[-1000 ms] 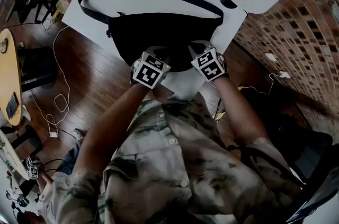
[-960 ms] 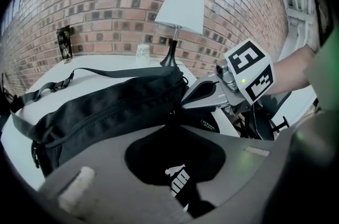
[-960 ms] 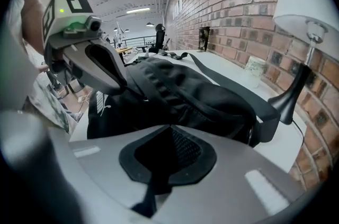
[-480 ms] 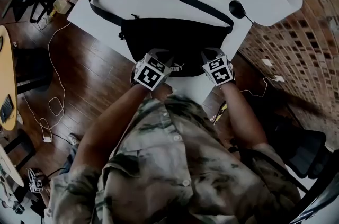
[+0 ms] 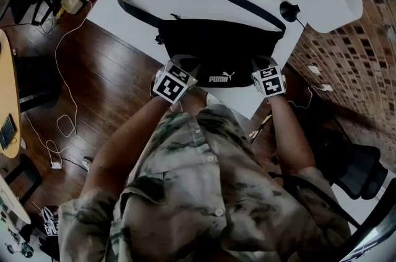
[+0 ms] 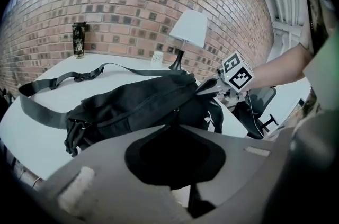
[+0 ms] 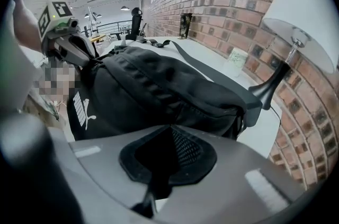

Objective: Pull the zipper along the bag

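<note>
Pinching one bag (image 5: 216, 47): left hand-held gripper (image 5: 184, 64), right hand-held gripper (image 5: 260, 64).

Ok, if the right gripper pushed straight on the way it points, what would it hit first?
The bag: the right gripper has its tongs shut on its end, so it would press straight into the fabric. The left gripper seems farther along that line.

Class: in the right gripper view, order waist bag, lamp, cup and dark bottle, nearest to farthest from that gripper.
1. waist bag: held by right gripper
2. lamp: right, table edge
3. cup: behind lamp, by wall
4. dark bottle: far end, by wall
</note>
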